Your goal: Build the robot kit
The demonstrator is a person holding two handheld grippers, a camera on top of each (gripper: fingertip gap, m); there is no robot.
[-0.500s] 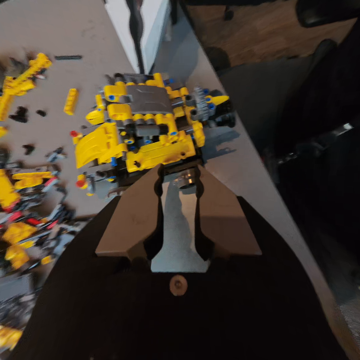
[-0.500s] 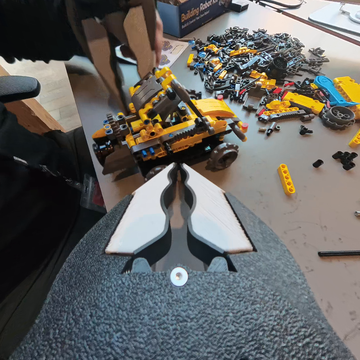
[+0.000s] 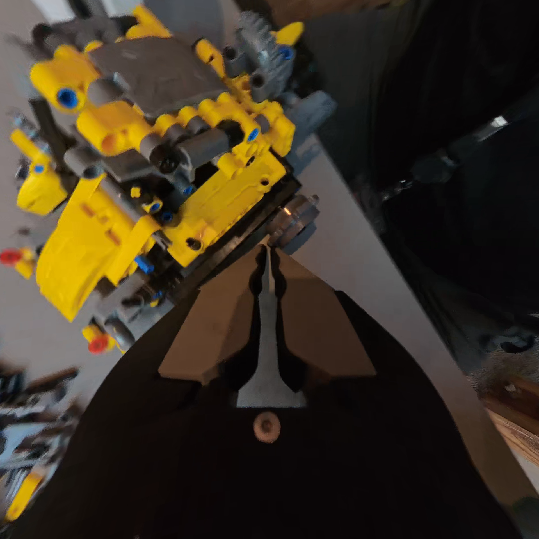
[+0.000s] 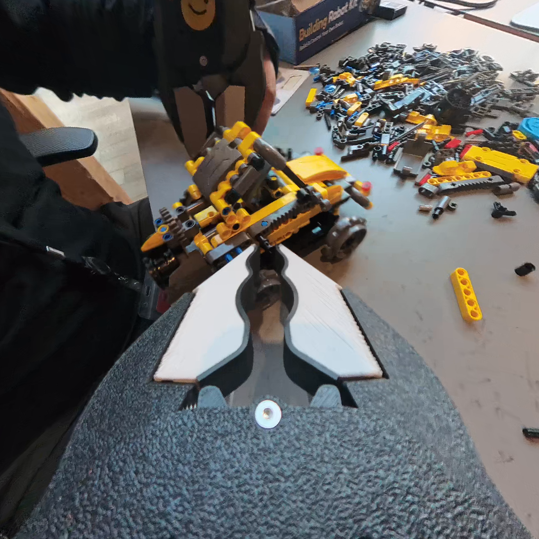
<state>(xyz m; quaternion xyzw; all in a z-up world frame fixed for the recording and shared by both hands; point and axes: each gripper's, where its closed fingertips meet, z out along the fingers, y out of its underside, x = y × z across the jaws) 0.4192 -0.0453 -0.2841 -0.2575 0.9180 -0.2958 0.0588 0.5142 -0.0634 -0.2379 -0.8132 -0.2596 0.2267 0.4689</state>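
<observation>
A yellow, grey and black toy brick car stands near the table's edge; it also shows in the right wrist view. My left gripper has its fingers almost together, with the tips at the car's black base edge, just left of a grey wheel. It appears to pinch that edge. In the right wrist view the left gripper reaches the car's far side. My right gripper is open against the car's near side, with a dark wheel in the gap between its fingers.
A large pile of loose bricks covers the table on the right. A single yellow beam lies apart from it. A blue box stands at the back. A person in black and a chair armrest are beyond the table's left edge. Tip to tip, the grippers are about 11 cm apart.
My left gripper has closed from wide open to nearly shut and moved in to the car's base. My right gripper has opened and advanced around the near wheel.
</observation>
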